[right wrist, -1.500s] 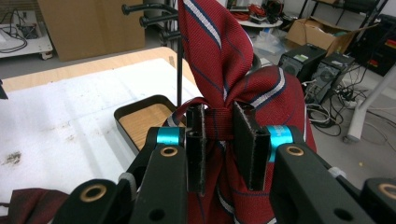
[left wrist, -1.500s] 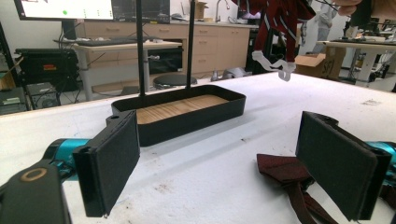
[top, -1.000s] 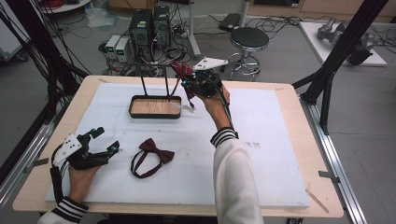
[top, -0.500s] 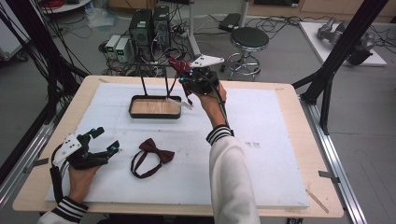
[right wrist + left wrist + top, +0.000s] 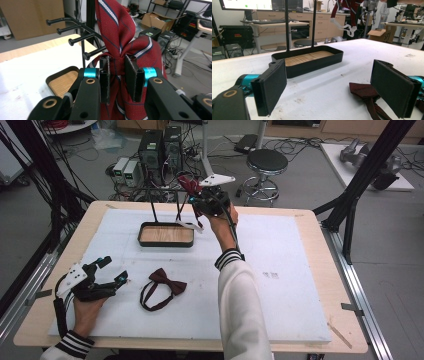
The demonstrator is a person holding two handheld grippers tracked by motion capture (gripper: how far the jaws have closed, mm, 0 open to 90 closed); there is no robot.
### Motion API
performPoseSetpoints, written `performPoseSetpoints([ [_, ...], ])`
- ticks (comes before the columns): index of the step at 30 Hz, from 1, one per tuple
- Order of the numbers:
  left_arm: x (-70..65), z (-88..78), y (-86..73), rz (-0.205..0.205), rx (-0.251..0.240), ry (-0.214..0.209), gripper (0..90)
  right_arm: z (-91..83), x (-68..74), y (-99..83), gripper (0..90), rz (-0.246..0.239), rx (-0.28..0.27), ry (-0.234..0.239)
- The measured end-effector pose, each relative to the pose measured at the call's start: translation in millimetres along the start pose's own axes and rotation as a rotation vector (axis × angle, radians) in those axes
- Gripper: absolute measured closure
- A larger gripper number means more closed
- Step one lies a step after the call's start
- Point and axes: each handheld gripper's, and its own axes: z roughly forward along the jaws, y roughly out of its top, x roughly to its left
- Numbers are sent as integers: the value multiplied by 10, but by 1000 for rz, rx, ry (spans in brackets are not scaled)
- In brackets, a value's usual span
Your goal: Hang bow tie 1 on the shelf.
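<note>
**Arms and grippers at this moment**

Left hand (image 5: pixel 86 306) rests low on the table at the near left, forearm entering from the bottom edge, striped cuff at the wrist. It holds the left gripper (image 5: pixel 112 274), which points right along the surface with its jaws spread wide apart and nothing between them. Right arm extends forward and upward in a white sleeve. The right gripper (image 5: pixel 119 75) is raised, its jaws closed on the knot of a red striped tie (image 5: pixel 117 32).
</note>
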Motion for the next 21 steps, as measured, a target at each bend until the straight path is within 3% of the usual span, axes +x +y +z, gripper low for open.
performPoseSetpoints([
  [21,3,-3,1,-1,3,-2,140,142,-120,-21,753,51,7,-62],
])
